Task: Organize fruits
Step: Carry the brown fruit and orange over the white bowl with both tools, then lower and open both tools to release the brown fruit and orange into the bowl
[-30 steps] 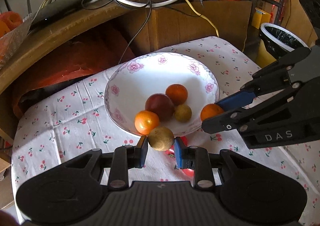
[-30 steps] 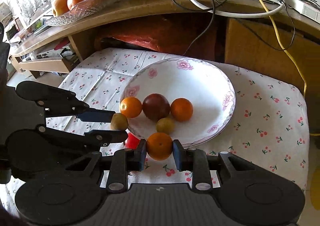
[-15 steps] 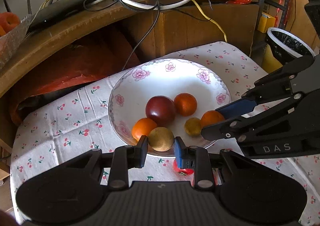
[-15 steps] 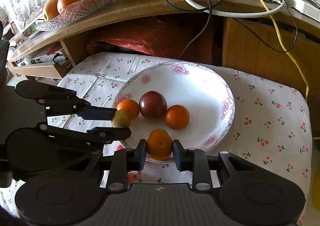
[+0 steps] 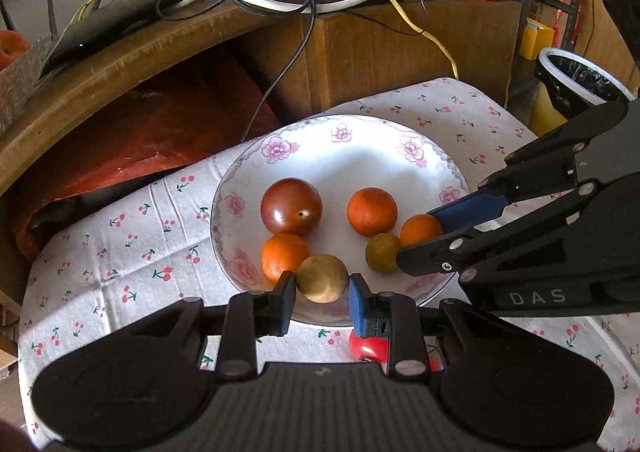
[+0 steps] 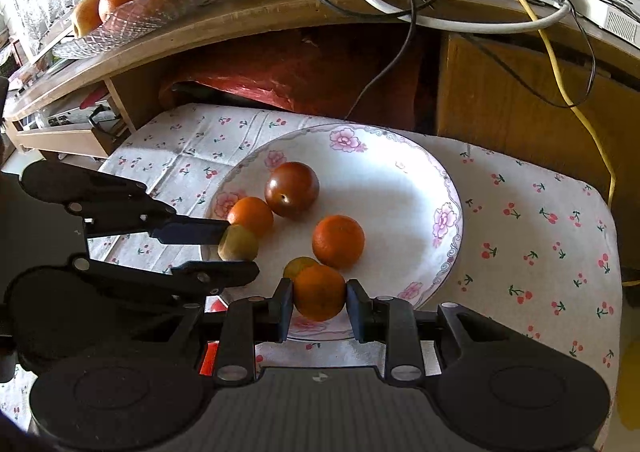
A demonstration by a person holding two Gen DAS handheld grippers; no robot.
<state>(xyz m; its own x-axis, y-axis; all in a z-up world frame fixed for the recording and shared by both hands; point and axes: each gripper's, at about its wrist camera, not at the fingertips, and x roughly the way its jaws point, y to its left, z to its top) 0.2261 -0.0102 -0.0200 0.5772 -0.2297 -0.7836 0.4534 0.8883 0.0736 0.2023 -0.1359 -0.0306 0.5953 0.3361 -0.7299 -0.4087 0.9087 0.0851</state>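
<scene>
while both fruits are carried in over the near rim, the scene is set out as follows:

left gripper: clamped on a tan round fruit, held just above the near left part of the floral plate; a second ago it was held short of the rim, over the cloth.
right gripper: closed around a small orange, now over the near edge of the plate, where earlier it hung outside it.
plate contents: a dark red plum at the far left, two oranges and a small greenish fruit are seen lying loose.
leftover: a red fruit is seen on the cherry-print tablecloth, near the plate, partly hidden under the left gripper.
meaning: both loads have been brought inside the rim, so release is judged the next step; rolling on the smooth plate is a risk.
background: a glass bowl of large fruit is set on the far shelf.
</scene>
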